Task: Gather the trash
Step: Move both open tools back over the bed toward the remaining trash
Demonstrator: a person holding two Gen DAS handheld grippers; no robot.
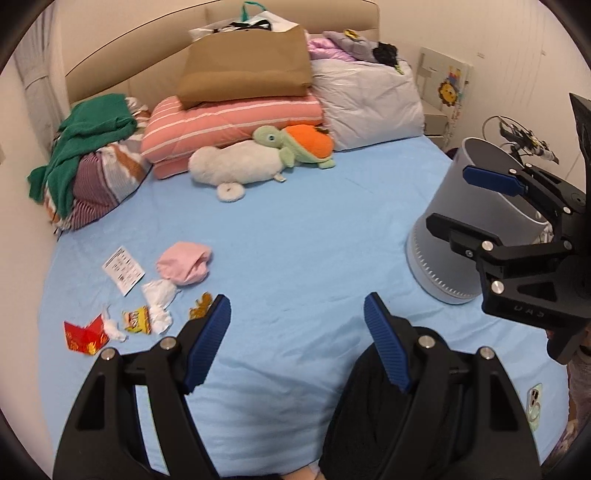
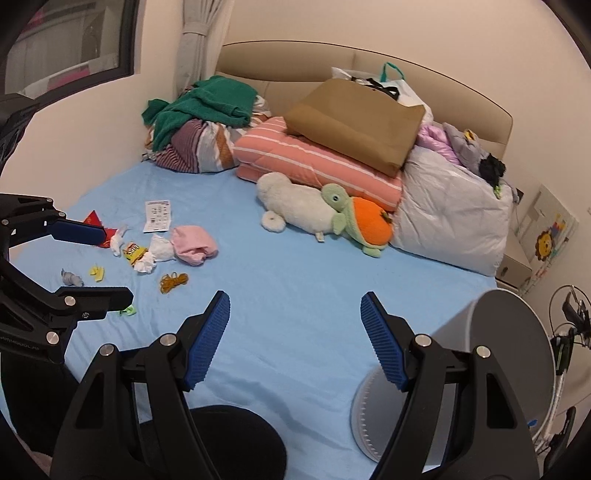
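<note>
Presently, trash: a loose cluster lying on the blue sheet, well apart from the grey bin and on the far side of the bed from it.
Trash count, left wrist view: one red packet, one yellow wrapper, one printed slip, two crumpled white tissues, one brown tangle of string.
Trash count, right wrist view: also one small grey wad, one yellow scrap and one green scrap, all farther from the bin than the string is.
Pink cloth: one, bunched, touching the bin-side edge of the cluster.
Bin: one, standing on the sheet at the bed's edge; something pale shows inside by the rim, too small to identify.
Brown paper bag: one, lying on the striped pink quilt; contents hidden.
White bag: one, behind the brown bag; contents hidden.
Plush toys: two, a white one and a green-and-orange turtle, touching, well beyond the bin.
Left gripper: jaws wide, empty, over bare sheet; the string lies just beside its finger farther from the bin.
Right gripper: jaws wide, empty, just beside the bin, well apart from the cluster.
</note>
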